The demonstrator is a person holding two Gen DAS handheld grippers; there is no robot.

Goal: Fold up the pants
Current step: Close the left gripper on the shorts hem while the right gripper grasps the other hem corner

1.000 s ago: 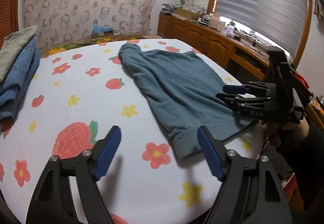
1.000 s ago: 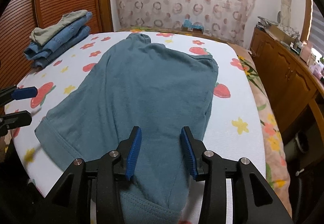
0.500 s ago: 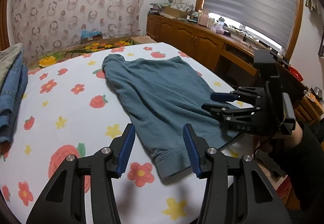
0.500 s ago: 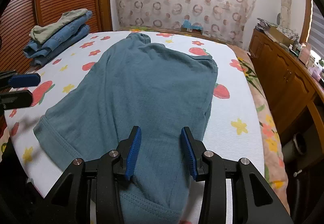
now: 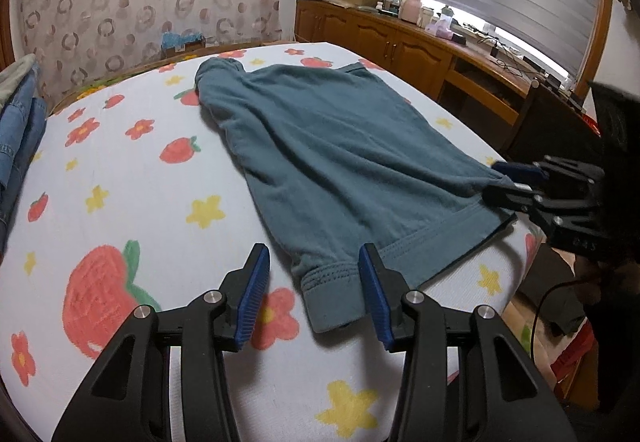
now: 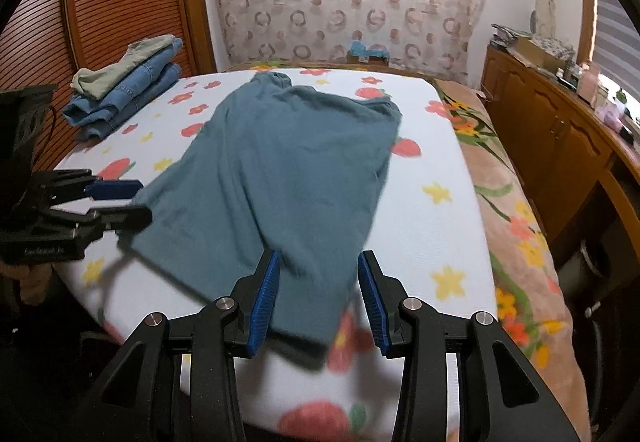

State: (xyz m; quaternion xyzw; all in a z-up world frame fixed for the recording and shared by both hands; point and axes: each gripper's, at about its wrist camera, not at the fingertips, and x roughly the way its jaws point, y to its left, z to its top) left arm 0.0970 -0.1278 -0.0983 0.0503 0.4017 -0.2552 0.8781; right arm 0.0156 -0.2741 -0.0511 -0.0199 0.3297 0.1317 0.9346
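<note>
Teal pants (image 5: 340, 146) (image 6: 280, 170) lie flat on the strawberry-print bed (image 5: 120, 202), legs towards the far end. In the left wrist view my left gripper (image 5: 314, 296) stands open just above the sheet. The pants' near cuff corner (image 5: 332, 298) lies between its blue pads (image 5: 252, 294), close to the right pad. My right gripper (image 6: 318, 302) is open too, with the other near end of the pants lying flat between its pads. Each gripper shows in the other's view: the right gripper (image 5: 510, 184) at the cloth's right corner, the left gripper (image 6: 130, 202) at its left corner.
A stack of folded jeans topped by an olive garment (image 6: 124, 90) sits at the bed's far left corner. A wooden cabinet (image 6: 560, 130) with clutter on top runs along the right. A slatted wooden door (image 6: 120, 2) stands behind the stack. A floral blanket (image 6: 512, 226) hangs at the bed's right edge.
My left gripper's jaws narrowed and it moved up to the pants' cuff, which now lies between them. The right gripper drew back, so the cloth's end now sits between its pads.
</note>
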